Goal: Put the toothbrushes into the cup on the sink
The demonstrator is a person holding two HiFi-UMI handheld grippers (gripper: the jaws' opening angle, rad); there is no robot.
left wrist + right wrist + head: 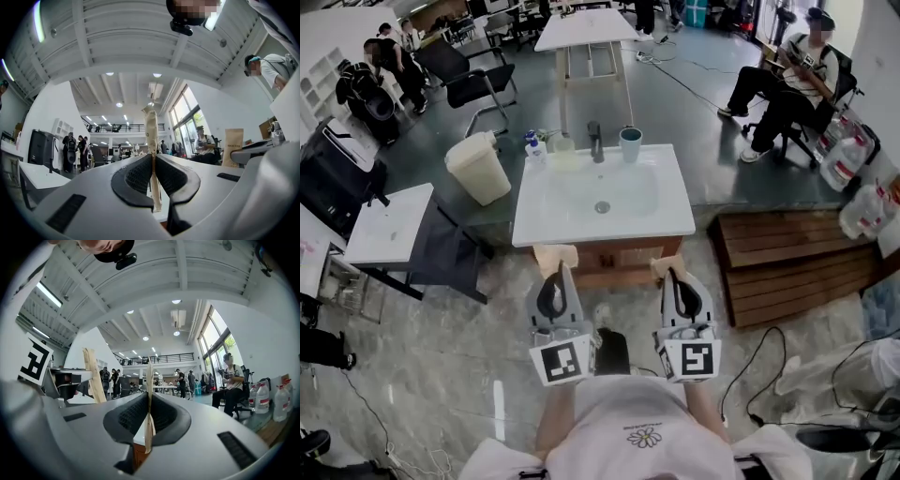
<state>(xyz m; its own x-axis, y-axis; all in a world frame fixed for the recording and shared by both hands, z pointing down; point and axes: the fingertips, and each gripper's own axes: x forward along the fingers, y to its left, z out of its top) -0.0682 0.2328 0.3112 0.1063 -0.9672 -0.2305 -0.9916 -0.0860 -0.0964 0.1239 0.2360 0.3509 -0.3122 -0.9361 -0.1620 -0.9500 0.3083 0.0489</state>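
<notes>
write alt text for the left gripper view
The left claw is shut on a pale toothbrush that sticks up past its dark pads. Behind it, a bright white-ceilinged hall with standing people at the left.

The teal round cup [630,144] stands on the back edge of the white sink [675,217], right of the dark faucet [595,141].

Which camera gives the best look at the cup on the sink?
The head view: the cup stands in full sight at the back of the sink, right of the faucet. Neither gripper view shows it; both tilt up toward the ceiling.
</notes>
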